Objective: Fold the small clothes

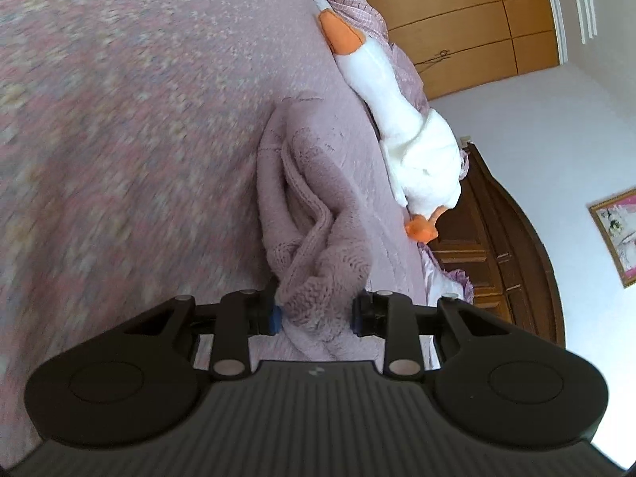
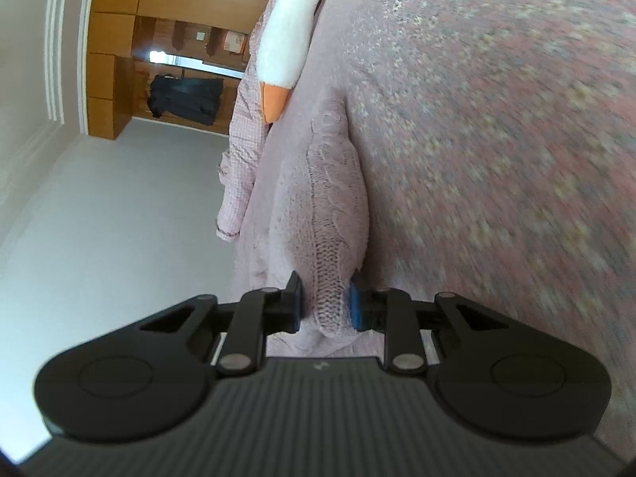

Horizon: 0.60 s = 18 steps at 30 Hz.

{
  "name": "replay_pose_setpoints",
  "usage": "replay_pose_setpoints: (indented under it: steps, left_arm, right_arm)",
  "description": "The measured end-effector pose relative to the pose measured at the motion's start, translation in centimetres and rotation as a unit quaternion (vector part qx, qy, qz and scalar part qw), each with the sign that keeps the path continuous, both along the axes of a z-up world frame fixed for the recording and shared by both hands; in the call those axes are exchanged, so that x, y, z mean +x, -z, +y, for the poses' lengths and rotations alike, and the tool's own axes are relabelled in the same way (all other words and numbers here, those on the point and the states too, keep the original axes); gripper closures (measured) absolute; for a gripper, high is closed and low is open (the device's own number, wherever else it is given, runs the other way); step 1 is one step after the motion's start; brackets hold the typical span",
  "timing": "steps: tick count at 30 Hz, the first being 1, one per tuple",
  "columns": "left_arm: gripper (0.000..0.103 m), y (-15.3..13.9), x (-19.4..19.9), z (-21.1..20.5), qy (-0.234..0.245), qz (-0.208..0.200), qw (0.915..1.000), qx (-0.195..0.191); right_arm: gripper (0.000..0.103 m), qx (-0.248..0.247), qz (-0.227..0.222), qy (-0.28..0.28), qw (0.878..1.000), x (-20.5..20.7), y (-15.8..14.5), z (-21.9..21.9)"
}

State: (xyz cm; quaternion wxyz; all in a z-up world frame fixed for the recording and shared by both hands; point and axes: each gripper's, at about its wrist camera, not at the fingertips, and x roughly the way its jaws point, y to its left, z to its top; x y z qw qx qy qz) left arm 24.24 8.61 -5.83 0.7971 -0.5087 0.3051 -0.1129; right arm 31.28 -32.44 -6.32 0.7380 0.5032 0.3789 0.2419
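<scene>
A small mauve knitted garment (image 1: 314, 198) is stretched over the pink patterned bedspread (image 1: 119, 119). My left gripper (image 1: 318, 314) is shut on one bunched end of it, the knit filling the gap between the blue pads. In the right wrist view the same garment (image 2: 326, 206) runs away from the camera, and my right gripper (image 2: 324, 306) is shut on its near end, with the ribbed knit pinched between the blue pads (image 2: 357, 310). The garment hangs taut between the two grippers above the bed.
A white plush goose (image 1: 401, 127) with orange beak and feet lies along the bed's edge, also visible as the goose (image 2: 286, 28) in the right view. A pink checked quilt (image 2: 238, 151) hangs off the side. Wooden wardrobe (image 1: 457, 20), dark headboard (image 1: 497, 246) and white wall lie beyond.
</scene>
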Motion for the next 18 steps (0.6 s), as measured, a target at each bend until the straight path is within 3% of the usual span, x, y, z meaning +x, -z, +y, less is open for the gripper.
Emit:
replay_pose_setpoints:
  steps: [10, 18]
  left_arm:
    - [0.068, 0.6, -5.4, -1.1, 0.003, -0.004, 0.9995, 0.03]
    - [0.067, 1.3, -7.2, -1.1, 0.007, -0.009, 0.999, 0.044]
  right_arm:
    - [0.077, -0.022, -0.004, -0.011, 1.0, -4.8, 0.5, -1.3]
    - [0.076, -0.016, -0.005, -0.007, 1.0, -5.2, 0.9, -1.4]
